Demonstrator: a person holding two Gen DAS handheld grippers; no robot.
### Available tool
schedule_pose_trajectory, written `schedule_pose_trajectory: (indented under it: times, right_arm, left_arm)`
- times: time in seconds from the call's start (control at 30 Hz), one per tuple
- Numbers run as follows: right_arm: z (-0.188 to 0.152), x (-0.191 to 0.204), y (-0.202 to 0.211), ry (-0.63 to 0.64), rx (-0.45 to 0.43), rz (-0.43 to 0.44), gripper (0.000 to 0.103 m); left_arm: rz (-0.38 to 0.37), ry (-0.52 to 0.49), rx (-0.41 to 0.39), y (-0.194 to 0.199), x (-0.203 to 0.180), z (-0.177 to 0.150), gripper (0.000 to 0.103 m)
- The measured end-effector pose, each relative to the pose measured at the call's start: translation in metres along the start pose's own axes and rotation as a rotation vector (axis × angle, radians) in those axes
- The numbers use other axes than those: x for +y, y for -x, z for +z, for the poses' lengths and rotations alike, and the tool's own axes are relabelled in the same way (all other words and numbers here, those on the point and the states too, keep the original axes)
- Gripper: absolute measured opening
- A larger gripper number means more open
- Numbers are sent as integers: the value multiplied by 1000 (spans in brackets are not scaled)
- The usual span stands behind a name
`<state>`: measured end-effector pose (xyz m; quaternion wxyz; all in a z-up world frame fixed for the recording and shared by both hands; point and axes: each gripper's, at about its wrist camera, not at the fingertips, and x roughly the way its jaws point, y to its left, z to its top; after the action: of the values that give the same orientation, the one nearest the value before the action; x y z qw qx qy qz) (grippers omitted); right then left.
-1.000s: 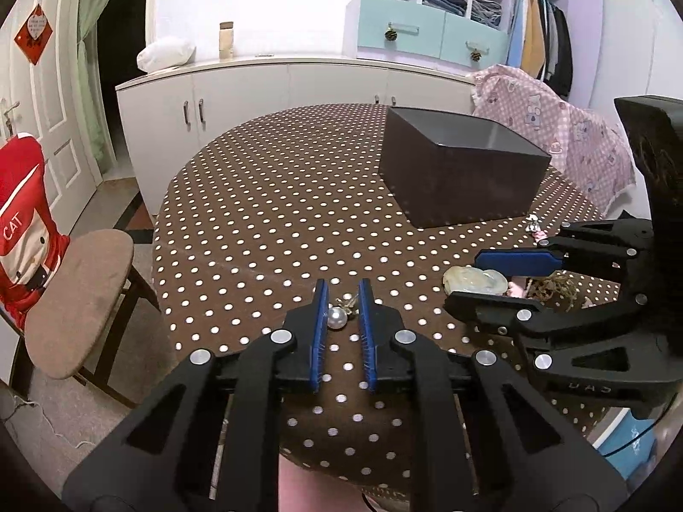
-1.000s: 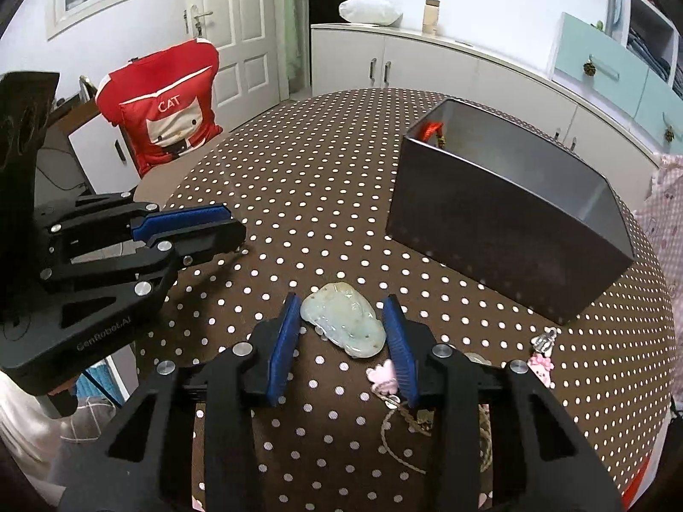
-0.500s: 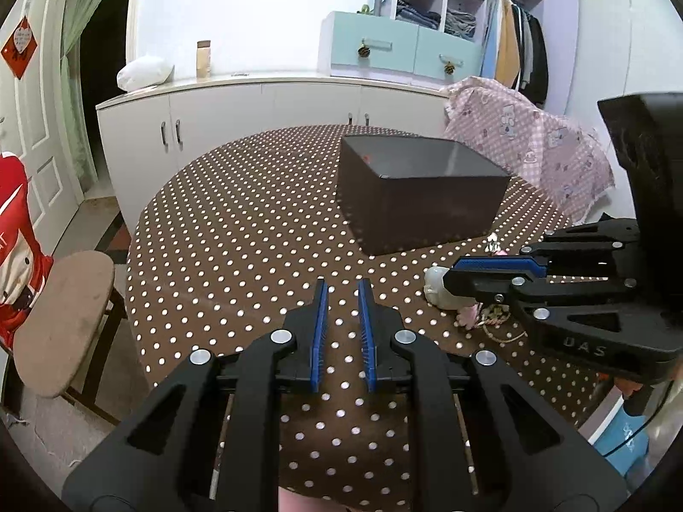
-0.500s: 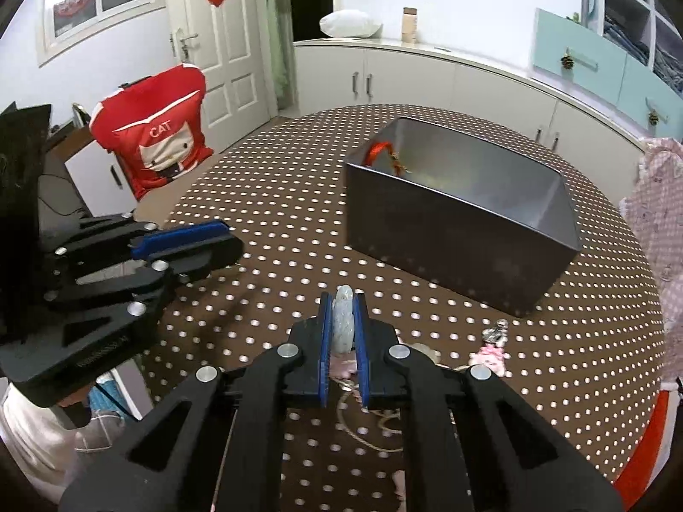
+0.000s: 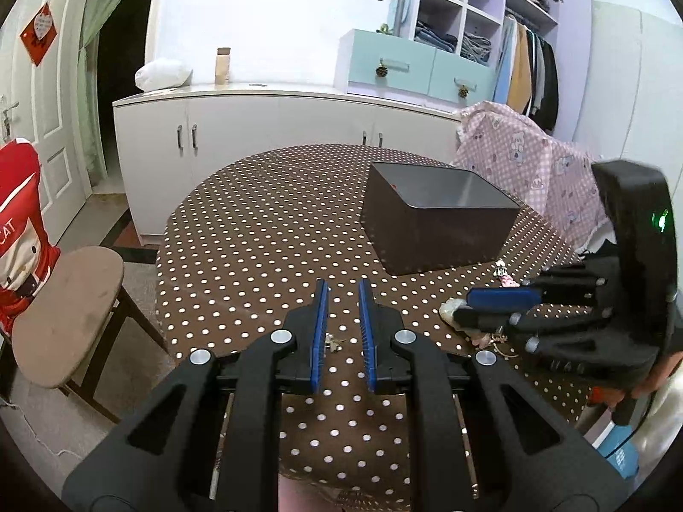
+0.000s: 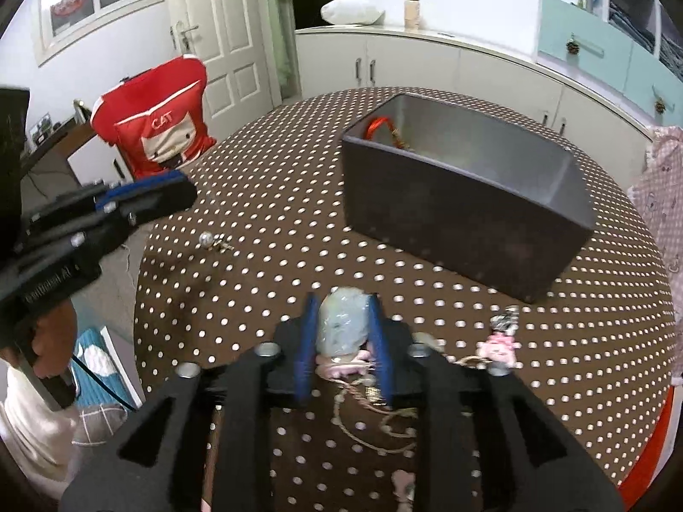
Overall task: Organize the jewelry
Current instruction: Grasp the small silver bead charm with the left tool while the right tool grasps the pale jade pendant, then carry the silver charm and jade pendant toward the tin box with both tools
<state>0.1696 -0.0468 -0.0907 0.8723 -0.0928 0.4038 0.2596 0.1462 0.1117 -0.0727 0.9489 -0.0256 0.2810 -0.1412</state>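
A pale green jade pendant (image 6: 343, 328) sits between the blue pads of my right gripper (image 6: 342, 301) and touches both. The jaws are opening. In the left wrist view the pendant (image 5: 448, 309) shows at the tip of the right gripper (image 5: 463, 309), low over the table. My left gripper (image 5: 342, 288) hovers narrowly open with nothing between its pads. A pearl earring (image 5: 333, 343) lies on the cloth below it. From the right wrist, the earring (image 6: 208, 239) lies just right of the left gripper (image 6: 183, 194). The dark box (image 6: 461, 205) holds a red cord (image 6: 377, 126).
Pink charms (image 6: 497, 345) and a cord necklace (image 6: 371, 409) lie on the dotted tablecloth under and right of the right gripper. The box (image 5: 439, 230) stands at the far right of the round table. A padded chair (image 5: 64, 311) stands at the left edge.
The pearl earring, between the left pads a second ago, now lies on the table below them. The right pads closed tight on the pendant's edge, then widened with it flat between them.
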Motion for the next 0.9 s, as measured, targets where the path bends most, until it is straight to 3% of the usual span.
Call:
schedule_pose_trajectory:
  times: [0.07,0.13,0.17,0.2,0.63,0.83,0.87,0.9]
  right_arm:
    - [-1,5,-5,23,9,-13,45]
    - [-2,9,-10,46,0,-34,45]
    - [-2,10,-10,47,-1,-33,41]
    - [-2,9,-9,43,-3,-32,27]
    - [4,-4,15,-5,-65,-29,27]
    - [1,-14,27,-28,-90,-30,27]
    - [1,-14,27,-31,-91,-27,27]
    - [0,-14,27,-33,-92,-26,27]
  left_arm:
    - [5,9,1,1,3,-1,15]
    - [8,15,5,1,6,-2,15]
    - [9,17,6,1,7,-2,15]
    - [10,19,6,1,7,-2,15]
    - [10,5,23,-9,-1,1,15]
    - [11,-13,93,-15,3,-9,17]
    - [16,-16,104,-17,3,-11,27]
    - [16,-18,113,-18,3,-12,54]
